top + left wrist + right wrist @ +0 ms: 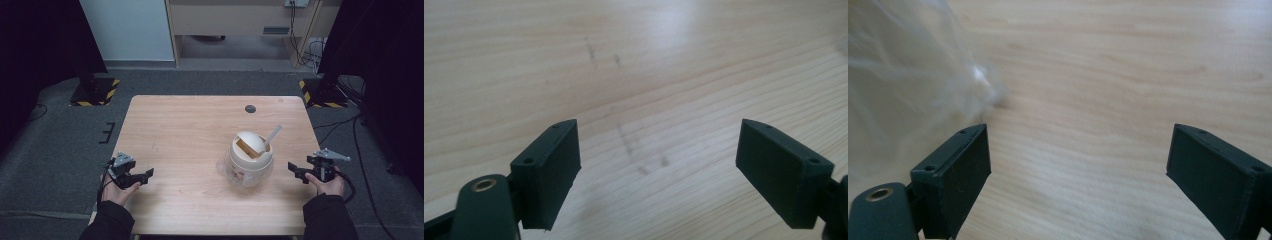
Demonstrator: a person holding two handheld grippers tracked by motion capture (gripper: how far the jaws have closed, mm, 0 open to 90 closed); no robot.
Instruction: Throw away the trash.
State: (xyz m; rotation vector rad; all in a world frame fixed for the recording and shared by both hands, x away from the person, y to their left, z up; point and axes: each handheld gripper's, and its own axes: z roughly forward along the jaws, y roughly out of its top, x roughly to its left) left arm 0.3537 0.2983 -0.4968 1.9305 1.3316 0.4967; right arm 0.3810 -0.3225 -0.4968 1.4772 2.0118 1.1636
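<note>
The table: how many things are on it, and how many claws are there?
Cream cups: 1
White straws: 1
Clear plastic bags: 1
Black claws, left and right: 2
Total: 5, on the wooden table

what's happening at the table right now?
A person holds a gripper in each hand over a wooden table. Between them stands a cream cup in a clear plastic bag, a straw sticking out. The left gripper and right gripper both point toward it, fingers open and empty. The right sits close beside the bag; nothing is grasped.
</note>
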